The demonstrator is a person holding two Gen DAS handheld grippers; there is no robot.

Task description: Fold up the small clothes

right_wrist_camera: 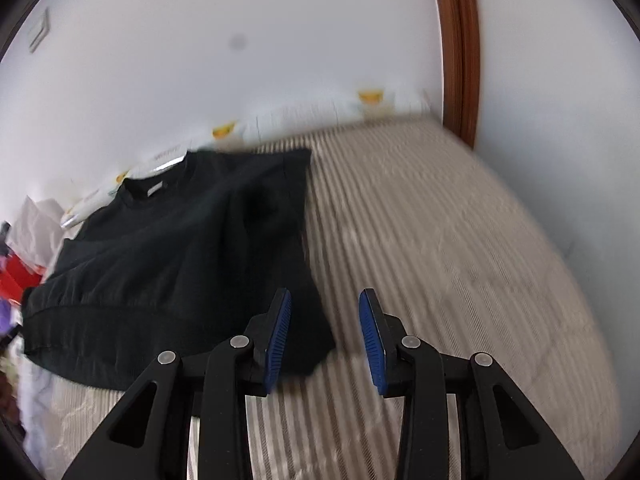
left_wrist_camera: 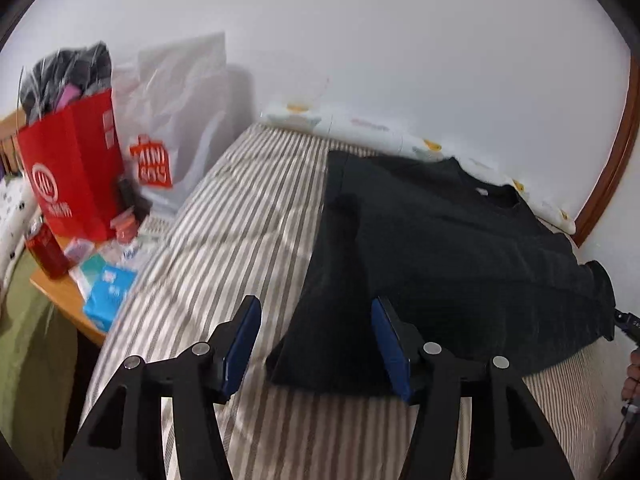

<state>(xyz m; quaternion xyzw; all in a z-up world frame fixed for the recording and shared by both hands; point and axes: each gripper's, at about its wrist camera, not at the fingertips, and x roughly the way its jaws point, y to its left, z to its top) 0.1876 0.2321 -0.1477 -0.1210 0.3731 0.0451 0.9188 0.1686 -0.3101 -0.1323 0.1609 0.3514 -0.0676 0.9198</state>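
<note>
Left wrist view has the black short-sleeved cotton top [left_wrist_camera: 440, 248] spread flat on the beige striped bed cover [left_wrist_camera: 240, 216], collar at the far end, hem near. Its near-left corner sits right between the spread, empty jaws of the left gripper [left_wrist_camera: 316, 340]. The right gripper [right_wrist_camera: 325, 336] is released too, hanging off the top's near-right corner. I'd say left is closer.

shirt [left_wrist_camera: 440, 248]: black matt cloth | bed cover [left_wrist_camera: 248, 208]: striped woven cloth | gripper pads [right_wrist_camera: 280, 332]: blue ribbed rubber | red bag [left_wrist_camera: 72, 168]: smooth paper | door frame [right_wrist_camera: 460, 48]: glossy brown wood
</note>
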